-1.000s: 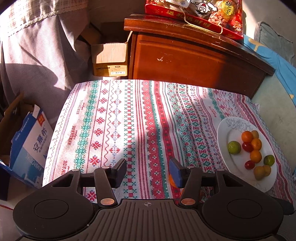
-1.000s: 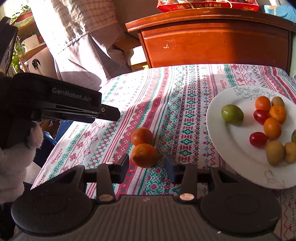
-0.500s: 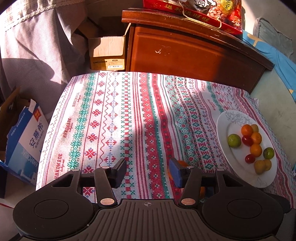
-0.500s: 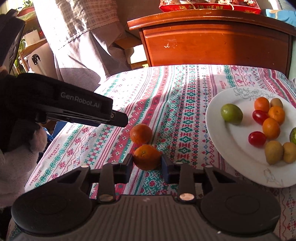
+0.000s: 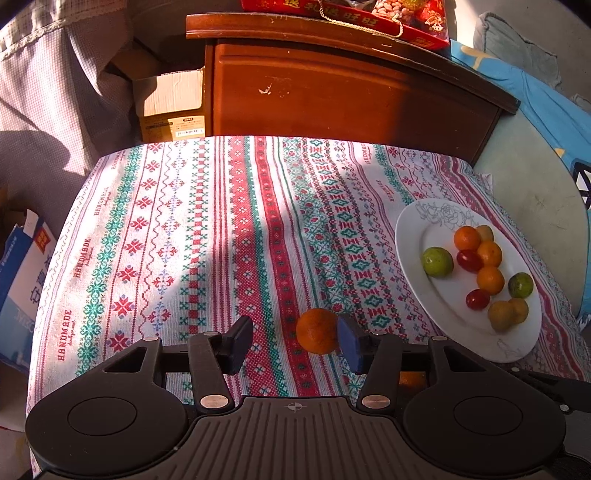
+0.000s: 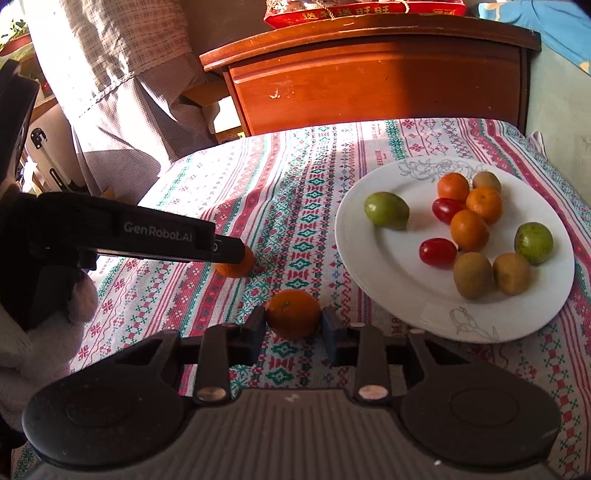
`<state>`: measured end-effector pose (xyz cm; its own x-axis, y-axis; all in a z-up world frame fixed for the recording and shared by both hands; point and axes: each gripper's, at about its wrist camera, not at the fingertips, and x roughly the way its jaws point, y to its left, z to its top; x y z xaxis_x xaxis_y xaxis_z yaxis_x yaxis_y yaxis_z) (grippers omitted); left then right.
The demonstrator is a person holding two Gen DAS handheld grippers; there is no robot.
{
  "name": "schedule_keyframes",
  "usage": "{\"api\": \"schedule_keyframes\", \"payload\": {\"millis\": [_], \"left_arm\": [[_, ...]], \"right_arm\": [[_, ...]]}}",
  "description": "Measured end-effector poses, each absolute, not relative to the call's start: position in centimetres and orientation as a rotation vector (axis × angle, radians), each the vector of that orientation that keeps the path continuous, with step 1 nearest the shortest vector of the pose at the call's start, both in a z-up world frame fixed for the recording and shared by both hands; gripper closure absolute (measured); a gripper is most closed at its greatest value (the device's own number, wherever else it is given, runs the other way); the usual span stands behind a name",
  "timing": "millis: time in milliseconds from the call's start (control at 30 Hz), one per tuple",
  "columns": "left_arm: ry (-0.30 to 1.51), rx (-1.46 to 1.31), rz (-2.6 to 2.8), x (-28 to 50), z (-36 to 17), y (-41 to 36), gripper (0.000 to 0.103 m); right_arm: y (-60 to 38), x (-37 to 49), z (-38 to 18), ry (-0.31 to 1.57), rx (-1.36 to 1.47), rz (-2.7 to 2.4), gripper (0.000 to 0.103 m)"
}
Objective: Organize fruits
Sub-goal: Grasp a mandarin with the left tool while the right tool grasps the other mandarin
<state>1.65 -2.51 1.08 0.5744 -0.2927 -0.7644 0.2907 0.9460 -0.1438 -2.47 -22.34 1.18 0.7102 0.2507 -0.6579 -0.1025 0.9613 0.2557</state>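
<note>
My right gripper (image 6: 293, 328) is shut on a small orange (image 6: 293, 313) and holds it just above the patterned cloth (image 6: 295, 206), left of the white plate (image 6: 376, 266). The plate holds several fruits: oranges, green fruits, red tomatoes and brown kiwis. My left gripper (image 5: 295, 341) is open over the cloth; a second orange (image 5: 317, 331) lies between its fingers, against the right finger (image 5: 349, 341). That orange shows in the right wrist view (image 6: 236, 266), partly behind the left gripper's body. The plate also shows in the left wrist view (image 5: 417, 236).
A wooden cabinet (image 5: 351, 92) stands behind the table with a red package (image 5: 351, 11) on top. A cardboard box (image 5: 170, 107) and a curtain (image 5: 55, 92) are at back left. A blue carton (image 5: 22, 273) stands left of the table.
My right gripper closed on the near orange and lifted it a little towards the plate. My left gripper moved forward and right, so the second orange now lies between its fingers.
</note>
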Motion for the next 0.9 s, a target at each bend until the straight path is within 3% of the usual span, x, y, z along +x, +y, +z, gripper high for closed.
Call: {"api": "schedule_keyframes", "payload": {"millis": [267, 667, 900], "left_arm": [[0.888, 0.012, -0.363, 1.5, 0.5, -3.8, 0.058], [0.873, 0.050, -0.371, 1.3, -0.4, -4.8, 0.076], [0.855, 0.044, -0.377, 0.8, -0.2, -4.8, 0.076]], "right_arm": [[-23.1, -2.5, 1.2, 0.762, 0.231, 0.178, 0.070], [-23.6, -2.6, 1.3, 0.762, 0.244, 0.167, 0.070], [-23.8, -2.8, 1.8, 0.741, 0.260, 0.182, 0.071]]}}
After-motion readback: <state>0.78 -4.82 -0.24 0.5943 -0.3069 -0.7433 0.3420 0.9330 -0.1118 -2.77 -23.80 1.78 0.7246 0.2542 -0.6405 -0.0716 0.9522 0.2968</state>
